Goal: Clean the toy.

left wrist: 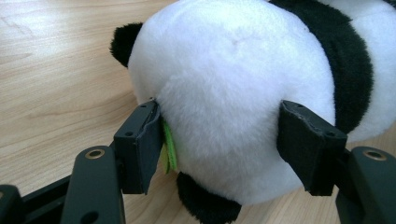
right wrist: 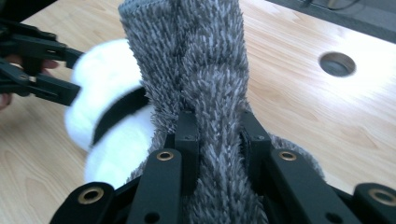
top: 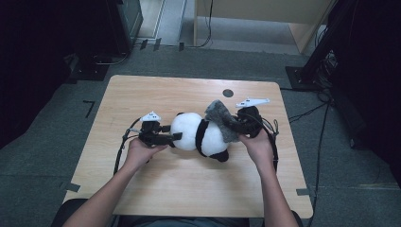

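Note:
A black-and-white panda plush (top: 196,134) lies on its side in the middle of the wooden table (top: 156,189). My left gripper (top: 176,137) comes in from the left and is shut on the plush's white round end (left wrist: 233,93), one pad pressing into each side. A small green tag (left wrist: 169,148) sticks out by the left pad. A grey shaggy cloth (top: 220,117) lies draped over the panda's right part. My right gripper (top: 235,124) is shut on a bunched fold of that cloth (right wrist: 205,60), which rises between the jaws; the panda (right wrist: 109,140) lies behind it.
A round hole (top: 228,93) is cut in the tabletop near the far edge, also in the right gripper view (right wrist: 337,64). Cables (top: 307,113) run over the grey floor right of the table. Dark equipment (top: 326,61) stands at the far right, and wooden furniture (top: 265,14) stands behind the table.

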### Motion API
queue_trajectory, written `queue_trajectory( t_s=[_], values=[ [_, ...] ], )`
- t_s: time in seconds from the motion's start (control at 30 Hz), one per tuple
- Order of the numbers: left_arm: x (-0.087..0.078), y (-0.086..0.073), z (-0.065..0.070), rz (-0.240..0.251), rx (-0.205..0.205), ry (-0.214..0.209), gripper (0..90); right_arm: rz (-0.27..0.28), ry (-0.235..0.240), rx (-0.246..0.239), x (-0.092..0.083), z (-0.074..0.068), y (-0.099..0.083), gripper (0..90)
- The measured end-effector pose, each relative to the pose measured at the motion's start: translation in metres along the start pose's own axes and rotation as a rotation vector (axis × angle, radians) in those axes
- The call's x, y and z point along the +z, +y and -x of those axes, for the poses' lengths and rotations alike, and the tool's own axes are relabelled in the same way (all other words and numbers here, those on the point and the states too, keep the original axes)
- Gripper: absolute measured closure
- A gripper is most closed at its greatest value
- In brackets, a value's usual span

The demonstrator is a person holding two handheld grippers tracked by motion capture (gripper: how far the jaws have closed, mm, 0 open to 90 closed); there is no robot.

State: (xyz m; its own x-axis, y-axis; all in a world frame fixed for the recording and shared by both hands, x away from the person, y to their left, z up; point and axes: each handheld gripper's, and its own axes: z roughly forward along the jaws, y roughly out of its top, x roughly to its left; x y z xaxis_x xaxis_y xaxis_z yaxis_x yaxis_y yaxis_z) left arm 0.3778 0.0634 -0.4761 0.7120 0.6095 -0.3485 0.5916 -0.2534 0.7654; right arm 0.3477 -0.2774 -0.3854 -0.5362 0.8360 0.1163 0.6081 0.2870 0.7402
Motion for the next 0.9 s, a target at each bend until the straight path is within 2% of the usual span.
queue_trajectory(
  t_s=[0.27, 0.33, 0.4, 0.53, 0.63, 0.73, 0.9],
  values=[
    [0.000, 0.000, -0.001, 0.008, 0.000, -0.008, 33.5, -0.008, -0.028, 0.055, -0.004, 0.017, -0.009, 74.9],
    [0.000, -0.001, -0.001, 0.011, -0.003, -0.007, 33.5, -0.007, -0.040, 0.052, -0.007, 0.017, -0.008, 75.2],
    [0.001, -0.002, -0.001, 0.014, 0.001, -0.002, 33.6, 0.017, -0.036, 0.042, -0.013, 0.013, -0.002, 75.3],
    [0.001, -0.002, 0.000, 0.017, 0.001, 0.000, 33.8, 0.086, -0.002, -0.013, -0.025, -0.009, 0.015, 75.3],
    [0.000, -0.002, 0.000, 0.020, 0.004, 0.000, 34.0, 0.102, 0.028, -0.058, -0.022, -0.026, 0.025, 75.3],
    [0.000, -0.002, 0.001, 0.024, 0.003, -0.001, 34.0, 0.098, 0.064, -0.100, -0.010, -0.044, 0.033, 75.3],
    [0.000, -0.003, 0.001, 0.028, 0.002, -0.003, 34.0, 0.051, 0.128, -0.148, 0.023, -0.069, 0.042, 75.3]
  ],
)
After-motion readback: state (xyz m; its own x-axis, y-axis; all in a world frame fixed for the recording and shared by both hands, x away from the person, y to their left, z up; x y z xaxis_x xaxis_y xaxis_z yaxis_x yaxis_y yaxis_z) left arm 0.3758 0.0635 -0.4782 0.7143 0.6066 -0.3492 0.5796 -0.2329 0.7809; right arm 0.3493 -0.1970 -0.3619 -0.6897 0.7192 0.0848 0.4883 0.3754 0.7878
